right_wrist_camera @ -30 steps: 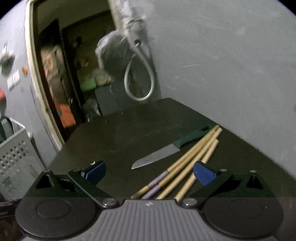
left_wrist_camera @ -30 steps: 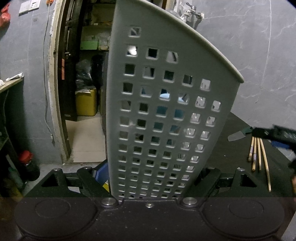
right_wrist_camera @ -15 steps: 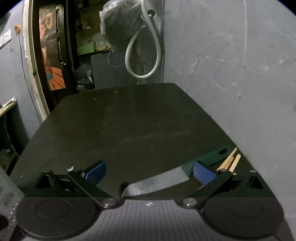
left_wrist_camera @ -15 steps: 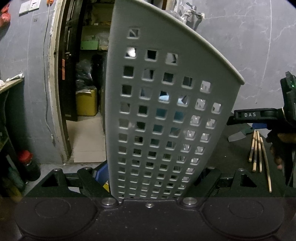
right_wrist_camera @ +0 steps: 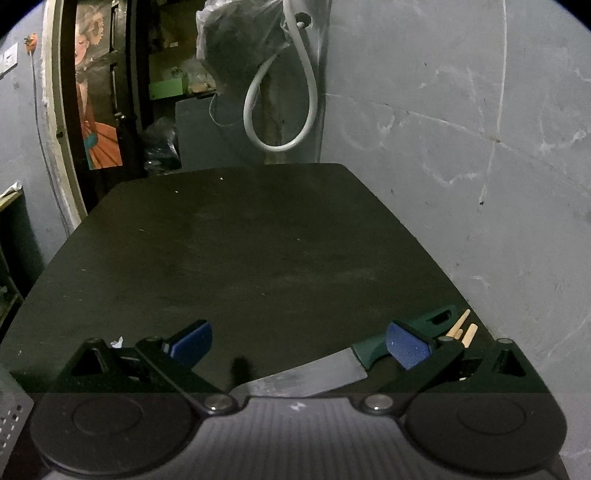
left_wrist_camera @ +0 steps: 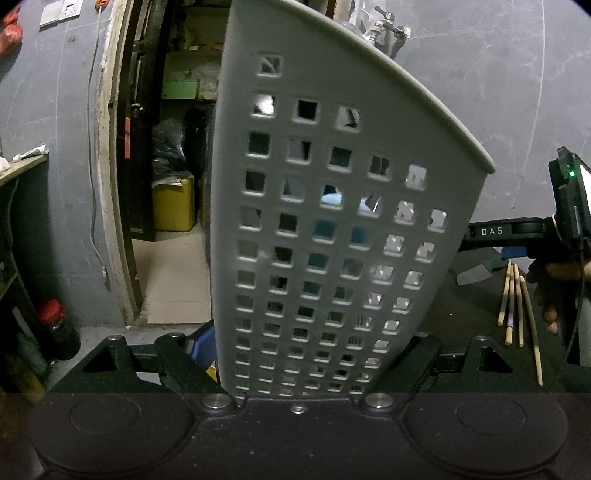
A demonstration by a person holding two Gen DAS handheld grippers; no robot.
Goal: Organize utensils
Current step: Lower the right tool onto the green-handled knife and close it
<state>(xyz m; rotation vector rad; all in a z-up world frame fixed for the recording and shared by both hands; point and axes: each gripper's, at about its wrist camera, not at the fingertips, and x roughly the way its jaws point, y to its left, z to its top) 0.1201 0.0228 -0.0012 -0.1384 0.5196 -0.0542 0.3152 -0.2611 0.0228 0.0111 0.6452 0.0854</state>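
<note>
Yellow container, red-capped bottle, white hose, perhaps tap

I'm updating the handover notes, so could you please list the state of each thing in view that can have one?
Grey perforated basket: upright, held between the jaws of the left gripper.
Right gripper: jaws open, over the knife, nothing gripped.
Knife: flat on the black table, blade below the right gripper.
Chopsticks: flat on the table beside the knife, loose.
Door: open.
</note>
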